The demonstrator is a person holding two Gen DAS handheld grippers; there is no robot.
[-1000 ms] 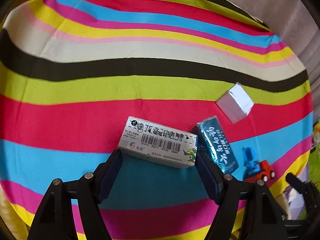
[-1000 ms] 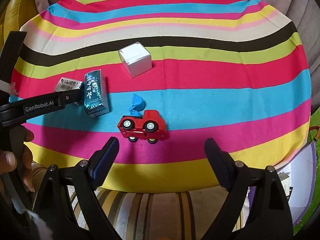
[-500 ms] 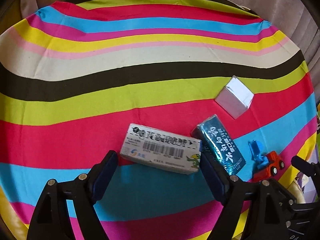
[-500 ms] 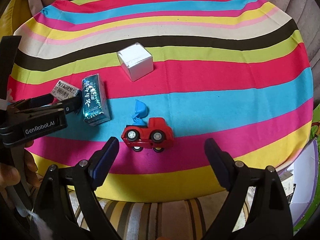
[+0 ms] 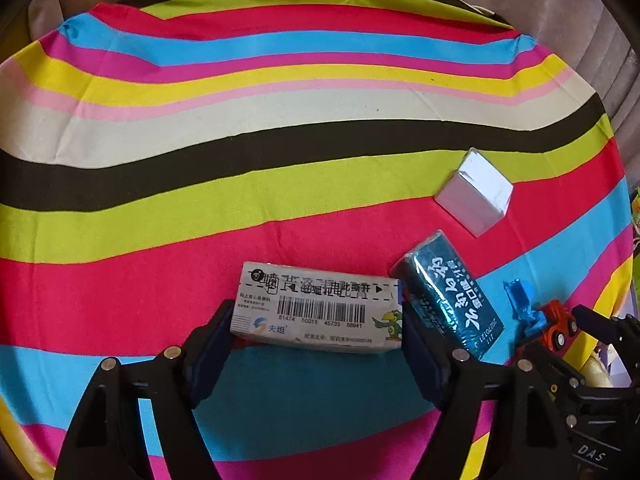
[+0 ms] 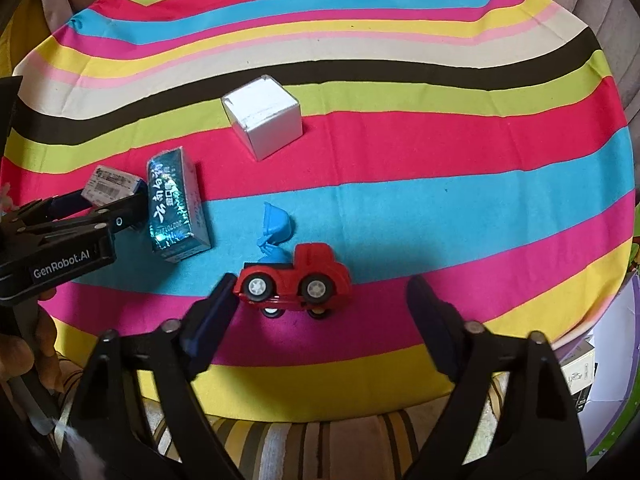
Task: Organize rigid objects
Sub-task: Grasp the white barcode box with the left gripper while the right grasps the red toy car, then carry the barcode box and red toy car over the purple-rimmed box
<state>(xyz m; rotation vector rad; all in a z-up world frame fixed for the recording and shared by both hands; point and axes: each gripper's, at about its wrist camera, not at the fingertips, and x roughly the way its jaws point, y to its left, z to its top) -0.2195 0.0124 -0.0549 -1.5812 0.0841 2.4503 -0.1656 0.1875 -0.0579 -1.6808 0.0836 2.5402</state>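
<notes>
A white barcode box (image 5: 316, 312) lies on the striped cloth (image 5: 280, 184). My left gripper (image 5: 316, 308) is closing on it, and its pads touch both short ends. A teal foil box (image 5: 448, 300) leans against my right-hand finger. The same gripper (image 6: 100, 216) enters the right wrist view from the left. A red toy truck (image 6: 296, 280) with a blue scoop (image 6: 276, 224) stands between the jaws of my right gripper (image 6: 320, 284), which are closing. The left fingertip (image 6: 226, 292) touches the truck's rear, while the other one stands well off its front.
A silver-white cube box (image 6: 262, 120) sits alone behind the truck, also seen as the cube box (image 5: 474, 192). The cloth's front edge drops onto a striped cushion (image 6: 300, 440). Small cartons (image 6: 576, 372) lie off the right edge. A person's hand (image 6: 16, 356) holds the left tool.
The left gripper slid forward so its fingers now flank the white box, widening and then narrowing. The right gripper came closer to the truck and its jaws narrowed.
</notes>
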